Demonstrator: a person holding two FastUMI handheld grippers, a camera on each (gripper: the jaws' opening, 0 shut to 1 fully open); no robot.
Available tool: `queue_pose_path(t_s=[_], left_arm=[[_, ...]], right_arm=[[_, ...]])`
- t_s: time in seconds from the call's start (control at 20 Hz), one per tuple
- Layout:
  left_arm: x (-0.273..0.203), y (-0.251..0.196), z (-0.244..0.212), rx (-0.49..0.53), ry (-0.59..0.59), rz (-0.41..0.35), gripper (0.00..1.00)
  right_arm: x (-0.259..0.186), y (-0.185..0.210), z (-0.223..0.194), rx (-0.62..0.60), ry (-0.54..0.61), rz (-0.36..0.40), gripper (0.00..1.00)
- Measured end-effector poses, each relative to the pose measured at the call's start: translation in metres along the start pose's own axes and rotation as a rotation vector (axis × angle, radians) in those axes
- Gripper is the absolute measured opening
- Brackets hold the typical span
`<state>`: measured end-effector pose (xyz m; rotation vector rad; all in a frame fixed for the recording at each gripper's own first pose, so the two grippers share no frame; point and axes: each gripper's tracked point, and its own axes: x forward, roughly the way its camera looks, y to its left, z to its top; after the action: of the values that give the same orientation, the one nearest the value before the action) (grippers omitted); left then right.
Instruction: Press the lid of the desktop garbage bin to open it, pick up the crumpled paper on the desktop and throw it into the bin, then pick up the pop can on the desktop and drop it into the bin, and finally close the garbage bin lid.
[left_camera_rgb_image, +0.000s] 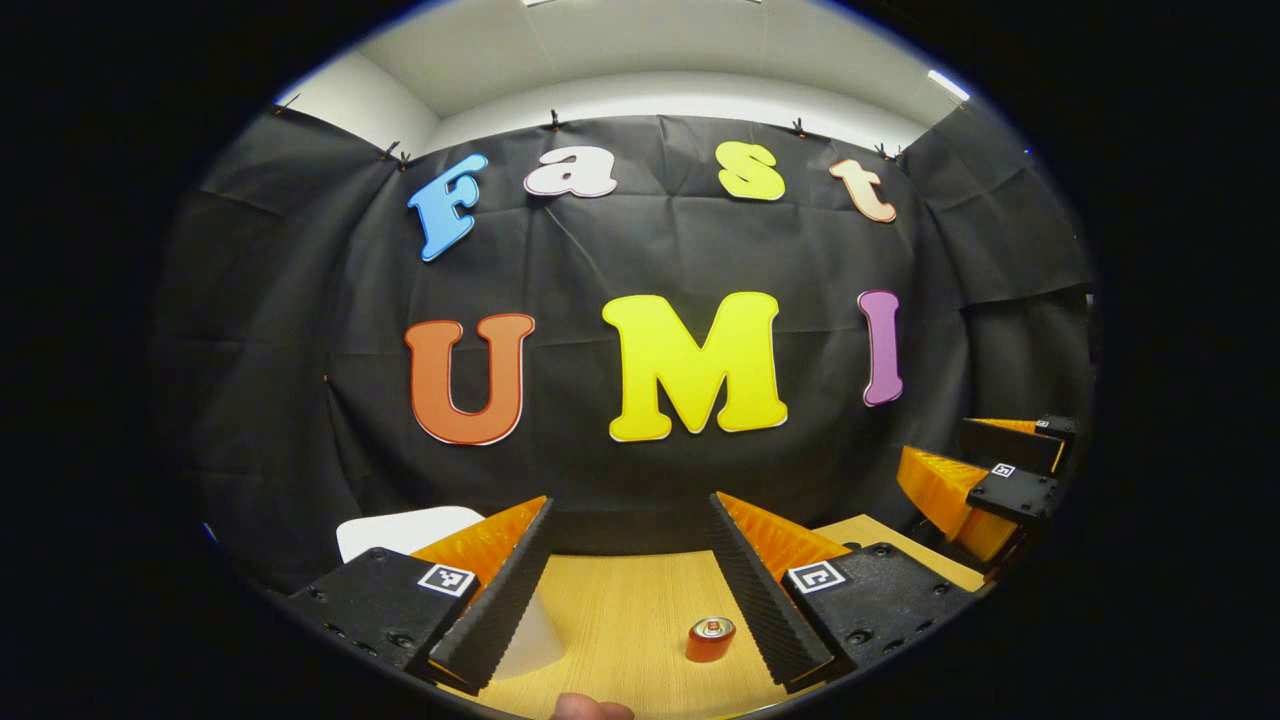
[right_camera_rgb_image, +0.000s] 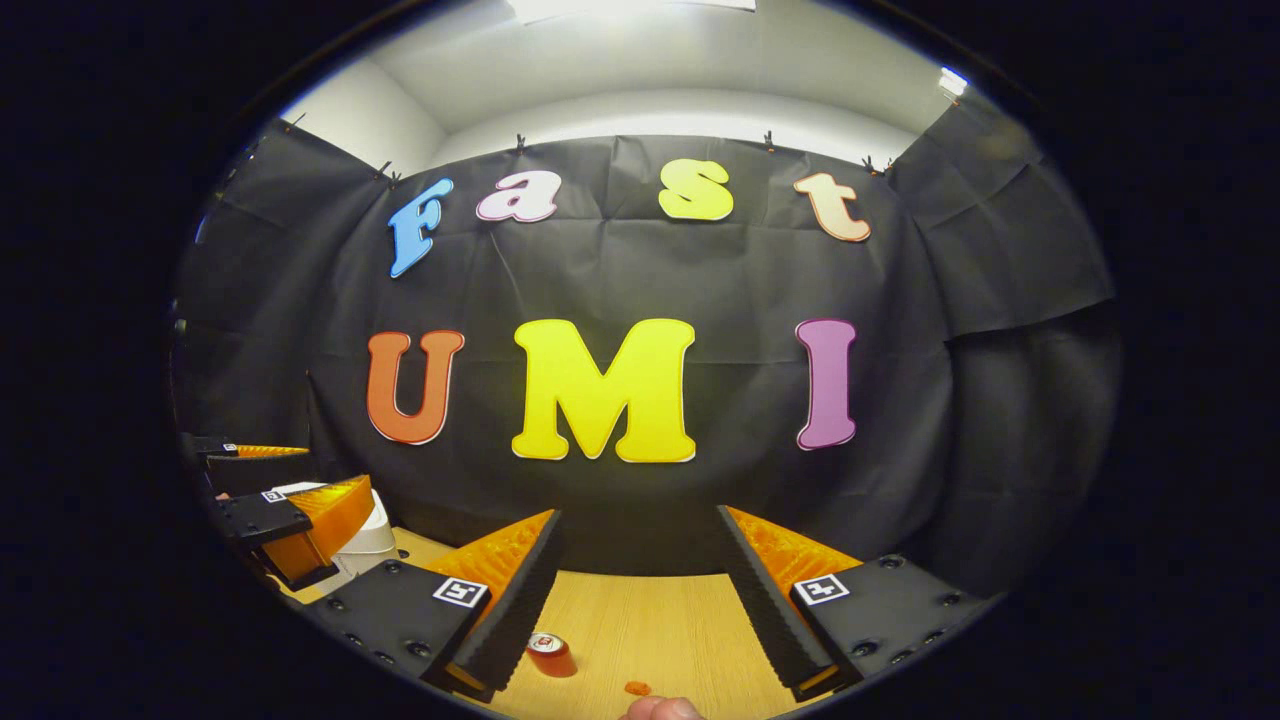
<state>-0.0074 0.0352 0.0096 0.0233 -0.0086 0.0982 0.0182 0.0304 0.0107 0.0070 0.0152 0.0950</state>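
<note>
A red pop can (left_camera_rgb_image: 711, 639) stands upright on the wooden table (left_camera_rgb_image: 620, 600), just inside the right finger of my left gripper (left_camera_rgb_image: 633, 500), which is open with nothing between its fingers. The white garbage bin (left_camera_rgb_image: 400, 530) rises behind that gripper's left finger, which hides most of it. In the right gripper view the pop can (right_camera_rgb_image: 550, 655) stands by the left finger of my right gripper (right_camera_rgb_image: 638, 512), also open and holding nothing. The bin (right_camera_rgb_image: 368, 538) is at the far left, behind the left gripper (right_camera_rgb_image: 300, 478). I cannot tell whether its lid is up.
The right gripper (left_camera_rgb_image: 975, 455) hovers at the table's right end in the left gripper view. A small orange scrap (right_camera_rgb_image: 637, 688) lies on the table (right_camera_rgb_image: 650, 620) near the front edge. A fingertip (right_camera_rgb_image: 660, 708) pokes in at the bottom. Black cloth walls the table's back.
</note>
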Motion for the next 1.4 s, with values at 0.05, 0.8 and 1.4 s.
queue_pose_path(t_s=[0.05, 0.8, 1.4], left_arm=[[0.001, -0.001, -0.003, 0.0, 0.006, 0.005, 0.97], [0.008, -0.004, -0.017, -0.045, 0.034, 0.05, 0.97], [0.028, 0.042, -0.017, -0.004, 0.031, 0.166, 0.97]], right_arm=[[0.0, -0.001, -0.001, 0.009, -0.002, -0.002, 0.95], [0.001, -0.018, -0.009, 0.006, 0.013, -0.008, 0.95], [0.013, -0.038, -0.02, -0.001, 0.038, -0.032, 0.95]])
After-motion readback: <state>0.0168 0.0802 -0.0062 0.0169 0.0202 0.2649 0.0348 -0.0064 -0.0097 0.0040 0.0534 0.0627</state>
